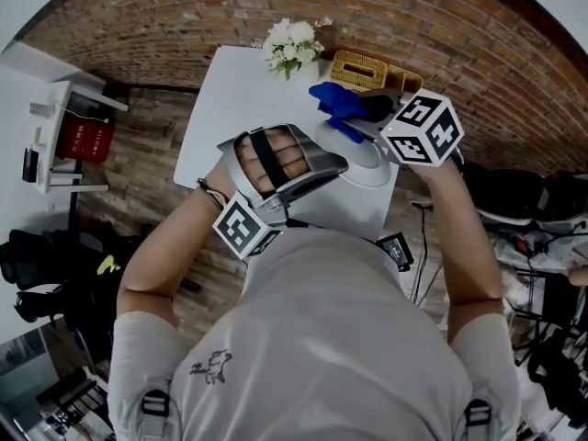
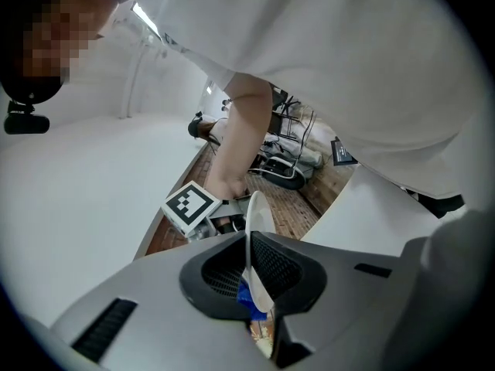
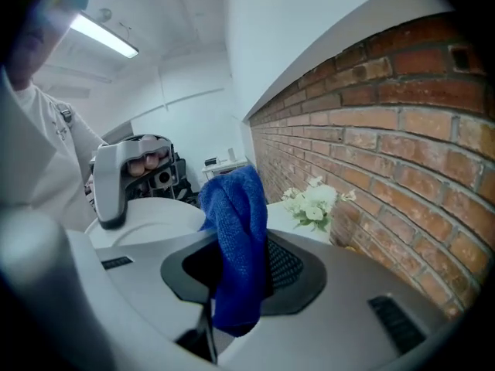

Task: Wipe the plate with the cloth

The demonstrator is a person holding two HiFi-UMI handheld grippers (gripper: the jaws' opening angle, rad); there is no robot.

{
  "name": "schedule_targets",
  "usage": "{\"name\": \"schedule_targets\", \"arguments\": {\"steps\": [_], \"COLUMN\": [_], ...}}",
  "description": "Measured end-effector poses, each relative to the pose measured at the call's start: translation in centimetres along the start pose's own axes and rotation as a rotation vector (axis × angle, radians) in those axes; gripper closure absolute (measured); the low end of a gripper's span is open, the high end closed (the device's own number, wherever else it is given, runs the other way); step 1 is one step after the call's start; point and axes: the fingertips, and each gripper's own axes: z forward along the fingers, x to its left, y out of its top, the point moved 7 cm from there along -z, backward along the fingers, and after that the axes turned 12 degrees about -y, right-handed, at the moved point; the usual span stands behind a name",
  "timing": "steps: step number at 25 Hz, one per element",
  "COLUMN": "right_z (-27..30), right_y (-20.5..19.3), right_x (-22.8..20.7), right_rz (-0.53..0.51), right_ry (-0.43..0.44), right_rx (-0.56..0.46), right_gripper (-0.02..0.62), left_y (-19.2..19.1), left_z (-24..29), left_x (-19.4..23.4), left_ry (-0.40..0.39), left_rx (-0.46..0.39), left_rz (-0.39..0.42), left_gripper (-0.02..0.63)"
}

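Observation:
My left gripper (image 1: 342,163) is shut on the near rim of a white plate (image 1: 372,171), holding it up off the table, tilted. In the left gripper view the plate (image 2: 256,230) shows edge-on between the jaws of the left gripper (image 2: 255,294). My right gripper (image 1: 367,110) is shut on a blue cloth (image 1: 335,99), which hangs at the plate's far rim. In the right gripper view the cloth (image 3: 236,238) droops from the right gripper (image 3: 232,284), just right of the plate (image 3: 147,216). Whether cloth and plate touch I cannot tell.
A white table (image 1: 241,99) lies below the grippers. A bunch of white flowers (image 1: 292,44) and a wicker basket (image 1: 366,67) stand at its far edge against a brick wall (image 3: 387,130). Shelves (image 1: 64,136) stand to the left, cables and gear (image 1: 542,237) to the right.

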Motion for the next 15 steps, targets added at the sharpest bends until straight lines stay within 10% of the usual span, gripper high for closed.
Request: {"name": "schedule_targets", "arguments": {"steps": [15], "right_z": [-3.4], "right_y": [1.7], "right_x": [3.3], "right_rz": [0.076], "right_ry": [0.183], "right_rx": [-0.134], "right_gripper": [0.484], "left_y": [-3.3], "left_z": [0.8], "left_x": [-0.3], "left_ry": [0.002], "left_rx": [0.042], "left_rz": [-0.103], "left_gripper": [0.584]}}
